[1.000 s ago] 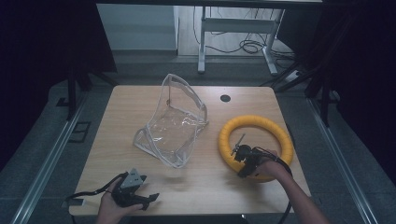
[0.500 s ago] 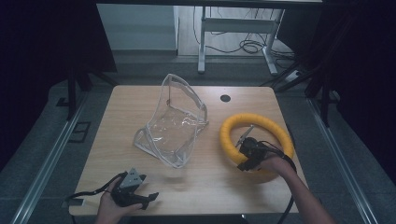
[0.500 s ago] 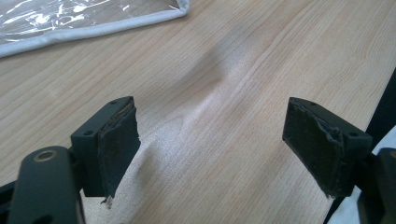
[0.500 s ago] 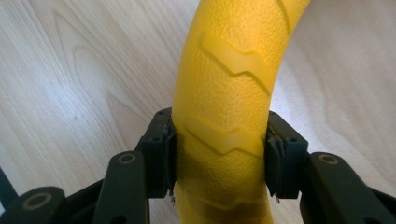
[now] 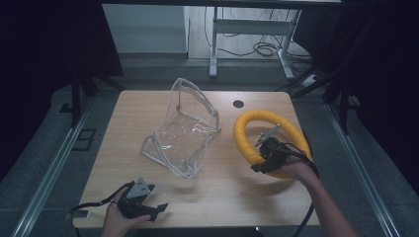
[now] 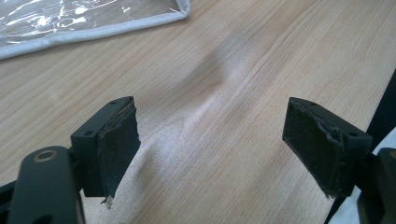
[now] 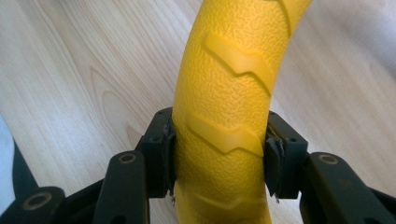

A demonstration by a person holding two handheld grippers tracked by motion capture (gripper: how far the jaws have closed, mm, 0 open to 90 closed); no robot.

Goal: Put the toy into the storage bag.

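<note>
The yellow ring (image 5: pixel 269 142) lies on the right half of the worktop (image 5: pixel 217 197), its near-left arc taken up by the right gripper (image 5: pixel 265 159). In the right gripper view the ring (image 7: pixel 229 93) runs upward between the two black jaws, and both pads press against its sides; the jaws are closed onto it. The ring's surface is pebbled, with raised zigzag ribs across it. Whether the ring is lifted clear of the worktop (image 7: pixel 70 70) at the grasped point cannot be told. The right hand (image 5: pixel 296 170) holds that gripper from the near-right, with a cable trailing back along the forearm.

Left of the ring, near the worktop's centre, sits a clear plastic bag (image 5: pixel 185 131) with pale edging, its far end standing up and its near end lying flat. Bag and ring are apart.

The left gripper (image 5: pixel 148 207) rests at the near-left edge of the worktop, held by the left hand (image 5: pixel 118 219), well apart from bag and ring. In the left gripper view its jaws stand wide apart with nothing between them, over bare wood (image 6: pixel 210 116); the bag's edge (image 6: pixel 93 28) shows at the top left.

A dark round hole (image 5: pixel 238 103) marks the worktop's far side.
</note>
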